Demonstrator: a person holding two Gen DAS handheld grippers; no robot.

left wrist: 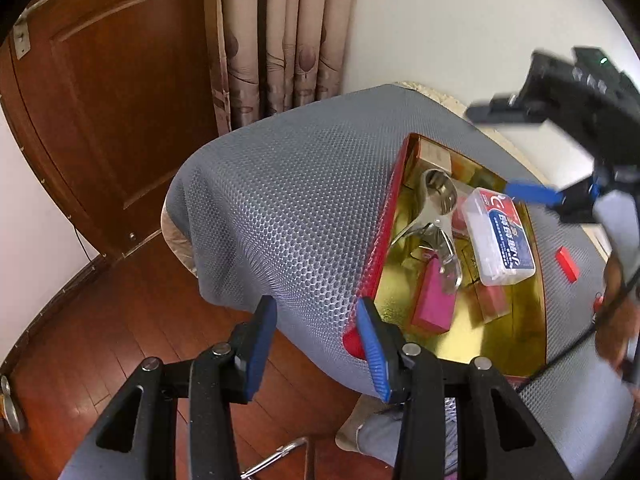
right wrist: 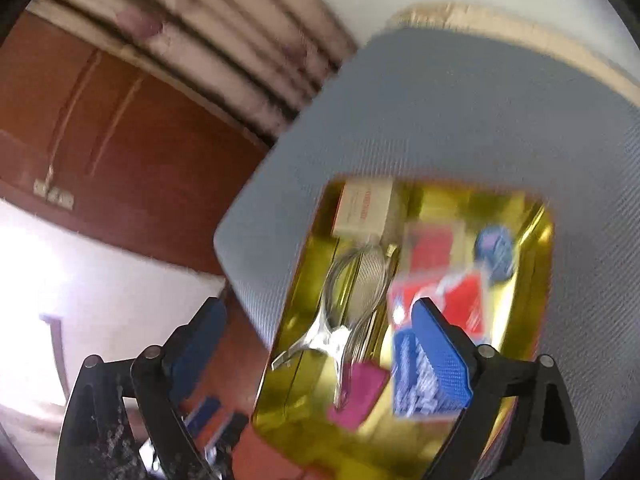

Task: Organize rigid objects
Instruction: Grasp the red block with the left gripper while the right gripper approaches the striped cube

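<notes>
Wood flooring and a brown door sat behind everything, with patterned curtains next to a white wall, and the work surface was a grey mesh-covered cushion that bulged up like a chair seat. On it lay a red-walled tray with a shiny gold bottom, running along the cushion's right half. Inside were a metal nutcracker-looking tool near the tray's left wall, a clear plastic box with a red and blue label toward the right wall, a pink block near the front, and a pale carton in the far corner. One small red block sat out on the mesh, just past the tray's right wall. The left gripper had its blue pads at a narrowish gap with nothing between them, the right-hand pad just by the tray's near left corner, tilted steeply down over the cushion's front edge. The right gripper was spread wide and empty, angled down above the tray's near end, its view pretty blurry; a hand showed by the cushion's right edge.
</notes>
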